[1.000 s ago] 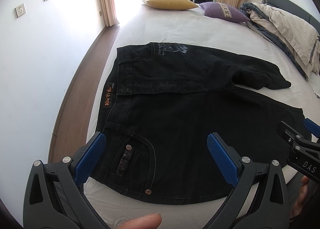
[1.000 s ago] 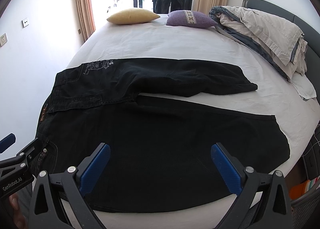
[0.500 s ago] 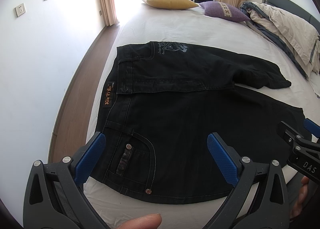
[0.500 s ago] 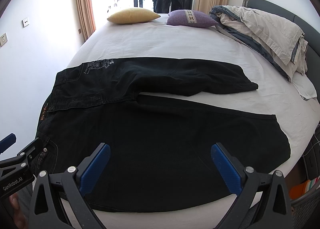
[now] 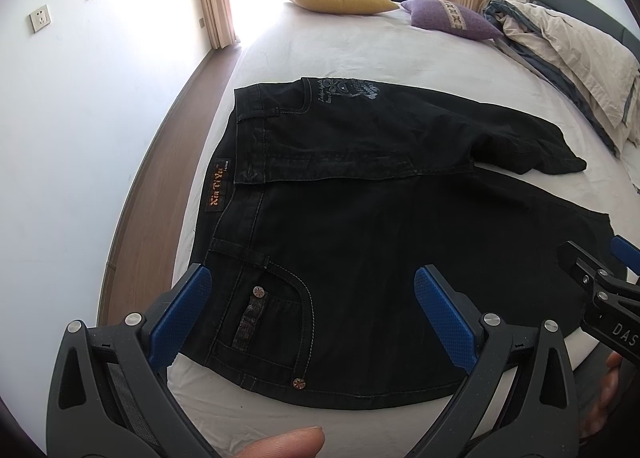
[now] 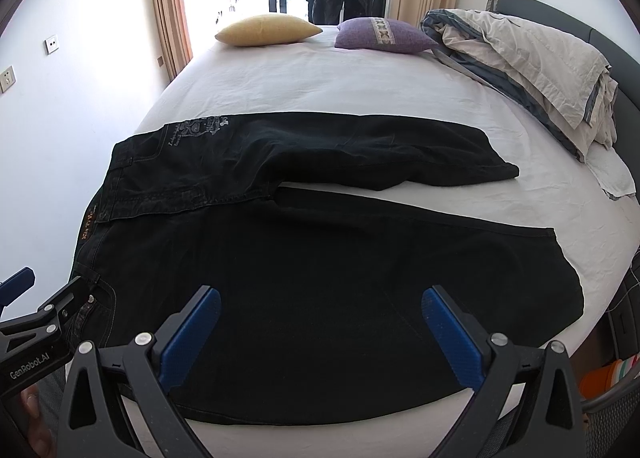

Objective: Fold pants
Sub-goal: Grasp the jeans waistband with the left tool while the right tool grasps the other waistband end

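Here, one pair of pants (image 5: 360, 226) spread flat, two grippers, left gripper (image 5: 312, 318), right gripper (image 6: 320, 322), jaws wide.

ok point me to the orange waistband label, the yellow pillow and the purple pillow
orange waistband label (image 5: 218, 187), left wrist view, middle of the patch
yellow pillow (image 6: 266, 29), right wrist view, centre of its top face
purple pillow (image 6: 382, 33), right wrist view, on its patterned band

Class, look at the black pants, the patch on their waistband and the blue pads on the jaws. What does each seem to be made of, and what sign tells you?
Black pants: probably denim, matte; contrast stitching, metal rivets at the pocket.
Waistband patch: looks like leather or imitation leather, brown with orange lettering.
Blue pads: likely rubber or textured plastic; a fine grid pattern shows on the surface.
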A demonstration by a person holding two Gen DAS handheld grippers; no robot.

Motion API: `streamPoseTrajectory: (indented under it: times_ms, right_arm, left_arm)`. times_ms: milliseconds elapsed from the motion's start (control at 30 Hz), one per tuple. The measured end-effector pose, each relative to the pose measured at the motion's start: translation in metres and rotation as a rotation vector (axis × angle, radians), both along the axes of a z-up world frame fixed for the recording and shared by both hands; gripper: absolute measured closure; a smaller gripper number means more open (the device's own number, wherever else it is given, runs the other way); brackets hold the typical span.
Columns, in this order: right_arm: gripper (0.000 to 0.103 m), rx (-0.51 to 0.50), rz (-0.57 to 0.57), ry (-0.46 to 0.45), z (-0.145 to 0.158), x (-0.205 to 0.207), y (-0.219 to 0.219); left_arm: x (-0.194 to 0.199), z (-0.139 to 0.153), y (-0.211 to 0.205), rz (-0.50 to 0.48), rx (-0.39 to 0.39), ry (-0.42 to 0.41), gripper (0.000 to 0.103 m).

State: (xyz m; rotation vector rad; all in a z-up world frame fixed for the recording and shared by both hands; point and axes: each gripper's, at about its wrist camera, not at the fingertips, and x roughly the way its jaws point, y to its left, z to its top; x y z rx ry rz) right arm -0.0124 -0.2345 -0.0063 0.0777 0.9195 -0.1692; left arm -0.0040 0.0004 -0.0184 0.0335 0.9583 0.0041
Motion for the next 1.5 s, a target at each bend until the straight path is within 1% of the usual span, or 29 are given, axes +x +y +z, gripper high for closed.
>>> streamPoseTrajectory:
  times_ms: [100, 167, 233, 300, 367, 433, 467, 500, 567, 600, 667, 733, 800, 867, 933, 1000, 1033, 1067, 1100, 1167, 1233, 1267, 1333, 1367, 1400, 1433, 1500]
  right_arm:
    - [0.000, 0.009, 0.008, -0.004, 0.001, 0.002, -0.004]
    - [0.000, 0.022, 0.025, -0.013, 0.001, 0.006, -0.008]
    - [0.000, 0.053, 0.064, -0.025, 0.003, 0.013, -0.013]
    - [0.000, 0.094, 0.099, -0.031, 0.004, 0.023, -0.021]
    - [0.000, 0.128, 0.127, -0.030, 0.004, 0.037, -0.029]
    - [0.000, 0.153, 0.166, -0.032, 0.005, 0.054, -0.038]
    - [0.000, 0.157, 0.184, -0.034, 0.005, 0.063, -0.042]
    - [0.000, 0.156, 0.198, -0.036, 0.004, 0.072, -0.046]
    - [0.000, 0.154, 0.229, -0.041, 0.004, 0.090, -0.052]
    - [0.000, 0.154, 0.245, -0.043, 0.003, 0.100, -0.055]
    - [0.000, 0.160, 0.285, -0.047, 0.000, 0.117, -0.058]
    - [0.001, 0.167, 0.335, -0.048, -0.004, 0.134, -0.060]
    - [0.005, 0.176, 0.397, -0.051, -0.007, 0.151, -0.061]
    - [0.008, 0.178, 0.454, -0.049, -0.010, 0.168, -0.062]
    - [0.013, 0.174, 0.509, -0.047, -0.013, 0.187, -0.064]
    - [0.021, 0.163, 0.538, -0.031, -0.017, 0.205, -0.065]
    - [0.023, 0.164, 0.547, -0.019, -0.019, 0.213, -0.066]
    - [0.024, 0.170, 0.559, -0.009, -0.021, 0.222, -0.068]
    - [0.024, 0.176, 0.570, -0.005, -0.023, 0.229, -0.069]
    - [0.024, 0.175, 0.587, -0.002, -0.027, 0.242, -0.071]
    - [0.024, 0.180, 0.599, 0.009, -0.031, 0.252, -0.071]
    - [0.026, 0.186, 0.607, 0.012, -0.033, 0.256, -0.070]
    - [0.028, 0.192, 0.623, 0.020, -0.036, 0.263, -0.068]
    - [0.030, 0.190, 0.631, 0.024, -0.037, 0.266, -0.066]
    - [0.030, 0.187, 0.637, 0.030, -0.038, 0.269, -0.064]
    - [0.030, 0.182, 0.642, 0.035, -0.039, 0.272, -0.062]
    - [0.031, 0.168, 0.652, 0.041, -0.040, 0.277, -0.058]
  left_arm:
    - [0.005, -0.002, -0.001, -0.008, 0.011, 0.000, 0.000]
    - [0.012, -0.002, -0.001, -0.029, 0.021, -0.017, 0.000]
    - [0.021, -0.001, 0.000, -0.063, 0.025, -0.034, 0.000]
    - [0.040, -0.001, 0.004, -0.092, 0.012, -0.026, 0.000]
    - [0.064, -0.002, 0.005, -0.159, -0.001, -0.022, 0.000]
    - [0.096, -0.007, 0.006, -0.245, -0.038, 0.017, 0.000]
    - [0.112, -0.010, 0.007, -0.264, -0.037, 0.028, 0.000]
    - [0.127, -0.011, 0.008, -0.278, -0.020, 0.024, 0.000]
    - [0.160, -0.015, 0.008, -0.295, 0.051, 0.026, 0.000]
    - [0.177, -0.017, 0.009, -0.314, 0.068, 0.029, 0.000]
    - [0.213, -0.018, 0.012, -0.349, 0.065, 0.027, 0.000]
    - [0.249, -0.019, 0.016, -0.364, 0.090, 0.034, 0.000]
    - [0.286, -0.023, 0.018, -0.420, 0.075, 0.066, 0.000]
    - [0.317, -0.029, 0.024, -0.455, 0.058, 0.104, 0.000]
    - [0.343, -0.036, 0.026, -0.486, 0.063, 0.136, 0.000]
    - [0.363, -0.045, 0.027, -0.516, 0.063, 0.178, 0.002]
    - [0.373, -0.050, 0.028, -0.530, 0.060, 0.202, 0.005]
    - [0.382, -0.056, 0.028, -0.536, 0.069, 0.224, 0.010]
    - [0.389, -0.064, 0.028, -0.545, 0.075, 0.257, 0.012]
    - [0.400, -0.080, 0.029, -0.572, 0.085, 0.320, 0.012]
    - [0.407, -0.090, 0.028, -0.581, 0.083, 0.346, 0.013]
    - [0.410, -0.093, 0.028, -0.583, 0.075, 0.352, 0.015]
    - [0.418, -0.094, 0.028, -0.588, 0.044, 0.357, 0.031]
    - [0.422, -0.093, 0.028, -0.591, 0.027, 0.357, 0.047]
    - [0.423, -0.093, 0.027, -0.598, 0.008, 0.365, 0.062]
    - [0.425, -0.091, 0.026, -0.605, 0.007, 0.368, 0.066]
    - [0.425, -0.089, 0.022, -0.613, 0.029, 0.360, 0.078]
